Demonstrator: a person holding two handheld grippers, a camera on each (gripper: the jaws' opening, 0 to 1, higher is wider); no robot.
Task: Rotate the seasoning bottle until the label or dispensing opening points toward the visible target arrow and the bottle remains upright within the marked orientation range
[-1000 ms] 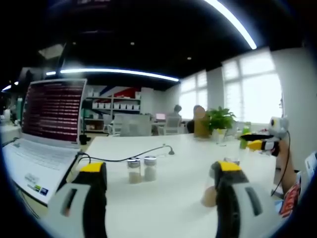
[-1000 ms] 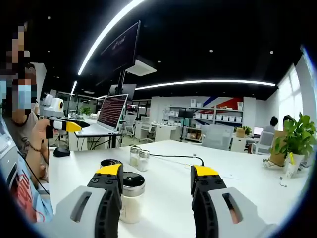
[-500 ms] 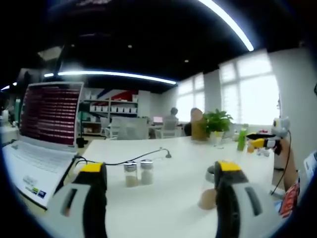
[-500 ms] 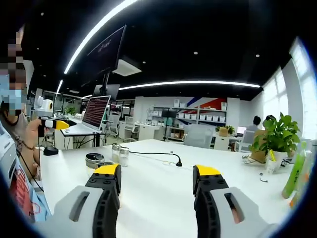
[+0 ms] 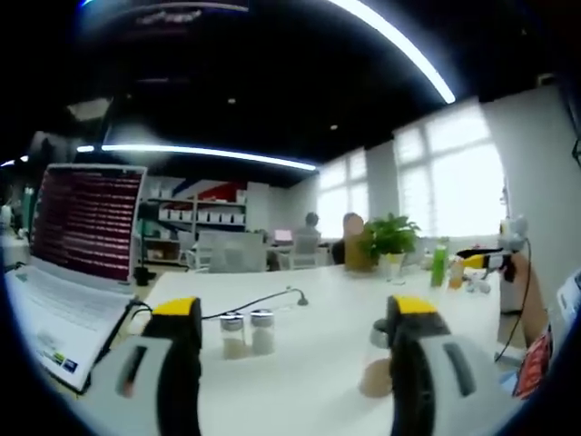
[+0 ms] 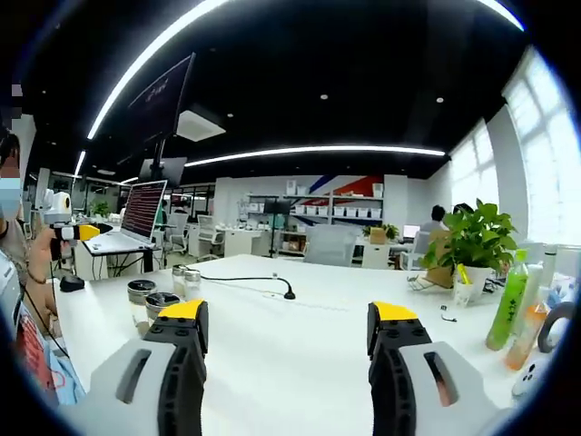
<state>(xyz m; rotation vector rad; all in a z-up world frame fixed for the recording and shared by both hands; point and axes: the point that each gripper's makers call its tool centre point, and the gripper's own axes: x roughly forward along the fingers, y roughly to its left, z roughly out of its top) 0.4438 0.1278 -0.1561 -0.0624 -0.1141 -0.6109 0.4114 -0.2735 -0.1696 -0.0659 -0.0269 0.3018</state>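
Right gripper (image 6: 286,331) swung away; seasoning bottle (image 6: 142,301) slid off to its left. Both grippers wide open, holding nothing. Left gripper (image 5: 289,331) hovers; bottle (image 5: 376,365) peeks beside its right jaw. Clumsy grab might tip bottle over on white table (image 6: 300,363).

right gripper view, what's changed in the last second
The right claw has swung to its right, away from the dark-lidded seasoning bottle, which a second ago stood at its left jaw. It is open and took hold of nothing. The bottles stay upright on the white table.
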